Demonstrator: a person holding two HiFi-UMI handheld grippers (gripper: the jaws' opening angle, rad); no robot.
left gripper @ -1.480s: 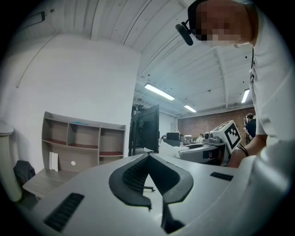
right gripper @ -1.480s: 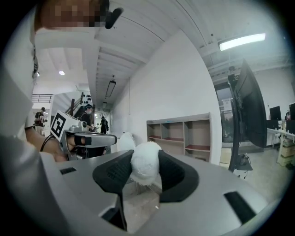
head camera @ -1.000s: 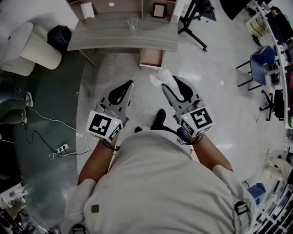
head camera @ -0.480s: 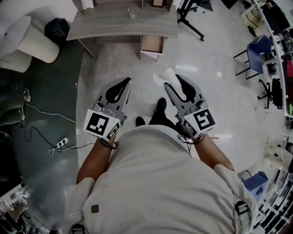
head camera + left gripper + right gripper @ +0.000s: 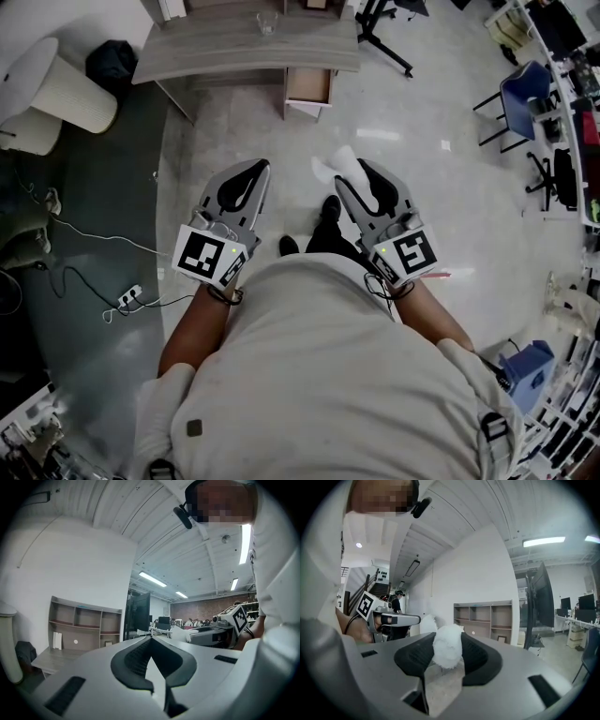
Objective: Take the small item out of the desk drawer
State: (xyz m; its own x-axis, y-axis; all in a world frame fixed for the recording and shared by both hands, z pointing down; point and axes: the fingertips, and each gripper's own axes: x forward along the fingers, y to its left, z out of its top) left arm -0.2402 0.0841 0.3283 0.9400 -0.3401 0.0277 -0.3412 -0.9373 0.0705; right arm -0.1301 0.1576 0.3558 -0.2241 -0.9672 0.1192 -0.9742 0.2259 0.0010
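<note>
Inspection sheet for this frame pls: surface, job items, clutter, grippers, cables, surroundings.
Surface: grey desk, well ahead of the person.
Job's things: drawer open; white fluffy item out of it, held.
Clutter: glass on the desk.
Grippers: right gripper shut on the white fluffy item; left gripper jaws together, nothing between them.
Cables: loose cable and power strip on the floor, left side.
Surroundings: blue chair at right; black bag beside the desk.

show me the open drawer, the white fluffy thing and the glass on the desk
open drawer [image 5: 308,84], head view, its bare inside bottom
white fluffy thing [image 5: 447,651], right gripper view, middle of the tuft between the jaws
glass [image 5: 267,22], head view, middle of its body
</note>
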